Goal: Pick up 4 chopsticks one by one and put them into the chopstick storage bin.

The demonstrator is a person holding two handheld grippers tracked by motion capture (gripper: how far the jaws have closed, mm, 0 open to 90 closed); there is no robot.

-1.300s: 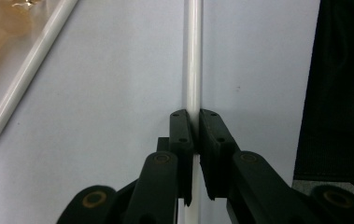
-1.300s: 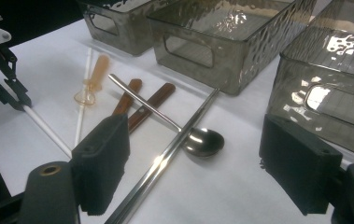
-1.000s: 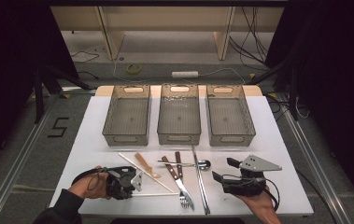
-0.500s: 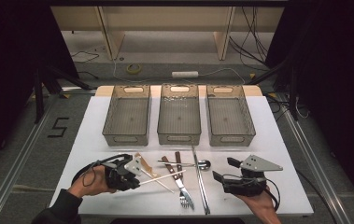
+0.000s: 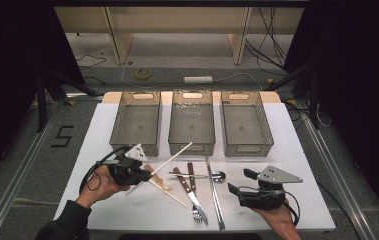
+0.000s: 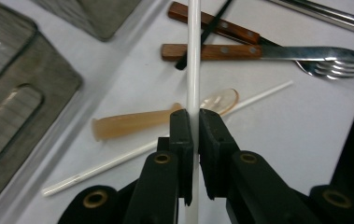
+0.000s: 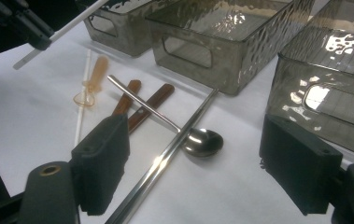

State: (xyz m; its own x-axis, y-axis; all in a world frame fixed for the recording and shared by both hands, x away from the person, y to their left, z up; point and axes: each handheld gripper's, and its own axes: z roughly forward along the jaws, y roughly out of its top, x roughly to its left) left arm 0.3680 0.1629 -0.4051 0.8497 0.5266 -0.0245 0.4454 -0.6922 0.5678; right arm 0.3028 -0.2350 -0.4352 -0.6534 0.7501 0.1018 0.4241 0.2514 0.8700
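My left gripper (image 5: 144, 175) is shut on a white chopstick (image 5: 169, 159), held off the table at the front left. The stick slants up to the right, its far tip near the front of the middle bin (image 5: 192, 146). In the left gripper view the chopstick (image 6: 193, 56) runs straight up between the pressed pads of that gripper (image 6: 195, 126). A second white chopstick (image 5: 169, 192) and an amber plastic spoon (image 5: 158, 177) lie on the table below. At the front right, my right gripper (image 5: 240, 181) stands open with nothing between its jaws (image 7: 200, 172).
Three grey see-through bins (image 5: 134, 147) (image 5: 247, 147) stand in a row at the back of the white table. In front lie a wooden-handled fork and knife (image 5: 189, 187), a metal spoon (image 5: 217, 175) and a pair of metal chopsticks (image 5: 214, 192).
My left gripper has risen and moved toward the bins with the white chopstick in it, lifting the stick off the table. The right gripper has stayed in place.
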